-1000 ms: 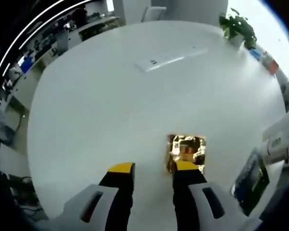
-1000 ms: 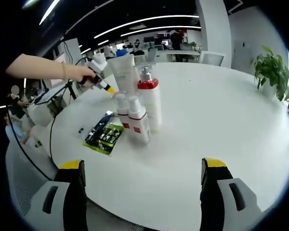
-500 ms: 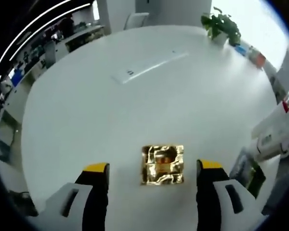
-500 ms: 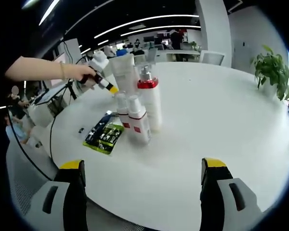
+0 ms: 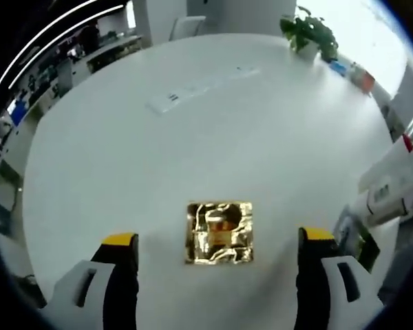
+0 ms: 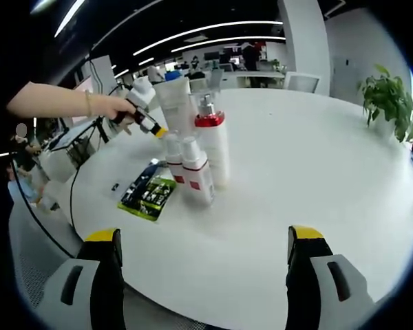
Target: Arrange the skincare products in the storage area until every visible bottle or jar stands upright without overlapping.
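Left gripper view: the left gripper (image 5: 217, 251) hovers over a round white table (image 5: 124, 158), its yellow-tipped jaws spread wide and holding nothing. A shiny gold foil packet (image 5: 219, 232) lies flat on the tabletop between the two jaws, touching neither. At the right edge a white tube (image 5: 392, 168) leans into the scene, with a dark sachet (image 5: 354, 237) lying near it. A potted plant (image 5: 306, 31) stands at the table's far side, and a flat white strip (image 5: 193, 93) lies far out on the surface.

In the right gripper view, the right gripper (image 6: 201, 258) is likewise spread wide and empty, well short of a cluster of skincare bottles standing upright close together at centre: a tall pump bottle with a red collar (image 6: 212, 148), two smaller white bottles with red bands (image 6: 196, 175) just in front of it, and a white tube (image 6: 173, 103) upright behind. A green-and-black sachet (image 6: 146, 192) lies flat beside them on the left. A person's hand (image 6: 113, 106) holds the other gripper near the tube.
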Action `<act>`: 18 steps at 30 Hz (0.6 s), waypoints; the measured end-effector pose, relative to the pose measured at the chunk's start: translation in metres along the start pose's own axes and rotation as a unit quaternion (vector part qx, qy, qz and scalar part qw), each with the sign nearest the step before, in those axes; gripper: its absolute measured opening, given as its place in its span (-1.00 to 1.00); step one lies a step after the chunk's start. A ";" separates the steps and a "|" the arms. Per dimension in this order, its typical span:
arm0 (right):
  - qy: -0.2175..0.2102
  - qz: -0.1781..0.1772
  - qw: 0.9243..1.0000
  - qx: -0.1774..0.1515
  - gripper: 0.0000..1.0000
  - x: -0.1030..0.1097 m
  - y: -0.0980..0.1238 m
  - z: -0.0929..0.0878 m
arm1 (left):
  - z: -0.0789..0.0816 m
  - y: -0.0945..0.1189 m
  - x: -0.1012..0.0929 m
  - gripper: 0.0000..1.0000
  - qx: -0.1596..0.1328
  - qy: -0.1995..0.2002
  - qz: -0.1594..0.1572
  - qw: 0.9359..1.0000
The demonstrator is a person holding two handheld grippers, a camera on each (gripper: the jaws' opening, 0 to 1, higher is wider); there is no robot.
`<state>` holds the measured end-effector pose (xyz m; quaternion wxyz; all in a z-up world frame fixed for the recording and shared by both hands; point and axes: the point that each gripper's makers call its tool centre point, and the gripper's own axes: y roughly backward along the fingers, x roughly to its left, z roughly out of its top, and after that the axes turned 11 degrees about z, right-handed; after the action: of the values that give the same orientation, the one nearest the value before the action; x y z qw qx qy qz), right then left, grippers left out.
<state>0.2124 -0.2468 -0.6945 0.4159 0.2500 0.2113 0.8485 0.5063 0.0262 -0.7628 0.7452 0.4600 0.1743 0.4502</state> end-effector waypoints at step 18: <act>-0.004 -0.002 1.000 0.003 0.99 -0.001 0.000 -0.002 | -0.008 -0.006 -0.007 0.66 0.030 -0.026 -0.002 0.999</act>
<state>0.2119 -0.2478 -0.6964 0.4173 0.2542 0.2127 0.8461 0.5002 0.0233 -0.7727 0.7364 0.4933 0.1690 0.4310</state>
